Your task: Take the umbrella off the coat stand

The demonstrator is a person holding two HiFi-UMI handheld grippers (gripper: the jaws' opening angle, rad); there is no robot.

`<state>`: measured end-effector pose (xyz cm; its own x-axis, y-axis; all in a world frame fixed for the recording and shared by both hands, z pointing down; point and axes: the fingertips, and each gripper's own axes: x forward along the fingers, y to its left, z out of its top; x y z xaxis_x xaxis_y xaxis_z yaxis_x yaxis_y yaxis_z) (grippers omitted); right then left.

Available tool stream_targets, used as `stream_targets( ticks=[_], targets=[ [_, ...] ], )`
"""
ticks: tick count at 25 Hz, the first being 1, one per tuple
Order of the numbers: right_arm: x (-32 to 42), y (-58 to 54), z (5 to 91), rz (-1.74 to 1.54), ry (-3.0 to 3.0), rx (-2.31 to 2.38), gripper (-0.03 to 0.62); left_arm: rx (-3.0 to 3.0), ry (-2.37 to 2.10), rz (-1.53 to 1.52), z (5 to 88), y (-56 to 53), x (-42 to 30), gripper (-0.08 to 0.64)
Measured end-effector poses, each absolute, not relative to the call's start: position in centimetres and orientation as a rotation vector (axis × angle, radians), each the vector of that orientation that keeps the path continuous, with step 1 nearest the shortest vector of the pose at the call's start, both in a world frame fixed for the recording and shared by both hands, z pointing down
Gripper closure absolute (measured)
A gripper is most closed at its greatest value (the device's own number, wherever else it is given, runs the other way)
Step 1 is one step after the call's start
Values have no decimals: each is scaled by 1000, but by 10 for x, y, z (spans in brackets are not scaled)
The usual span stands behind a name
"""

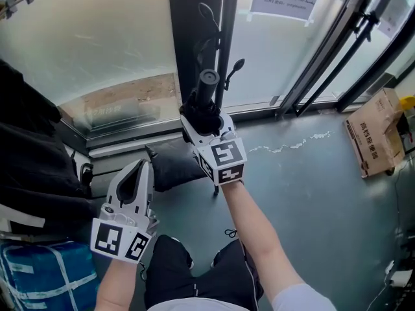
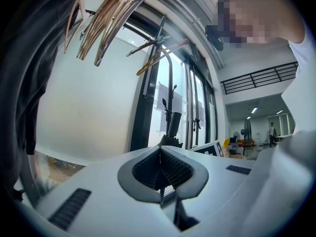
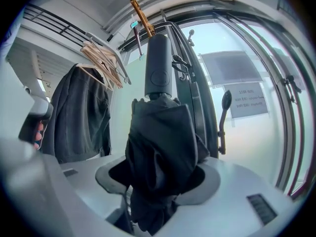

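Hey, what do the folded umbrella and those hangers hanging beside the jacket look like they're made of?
Umbrella canopy: dark fabric, matte, judging by its soft folds and creases.
Umbrella handle: probably moulded plastic, smooth dark grey with a faint sheen and a round button.
Hangers: likely wood, light tan with a slight gloss.

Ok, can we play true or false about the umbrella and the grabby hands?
1. The right gripper is holding a folded dark umbrella. True.
2. The left gripper is holding a wooden hanger. False: its jaws are together with nothing between them.
3. A dark jacket hangs off to one side of the umbrella. True.
4. The cardboard box sits on a table. False: it stands on the floor by the window.
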<state>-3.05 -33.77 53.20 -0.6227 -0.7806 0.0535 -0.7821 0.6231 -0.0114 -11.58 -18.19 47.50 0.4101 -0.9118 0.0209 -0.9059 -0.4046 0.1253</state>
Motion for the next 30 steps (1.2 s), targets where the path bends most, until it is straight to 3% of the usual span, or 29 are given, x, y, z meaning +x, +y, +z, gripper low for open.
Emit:
stream_targets(
  ticks=[30],
  targets=[
    [-20, -329, 446, 9, -2780, 1315, 345, 2447, -1775, -54, 406, -128, -100, 537]
  ],
)
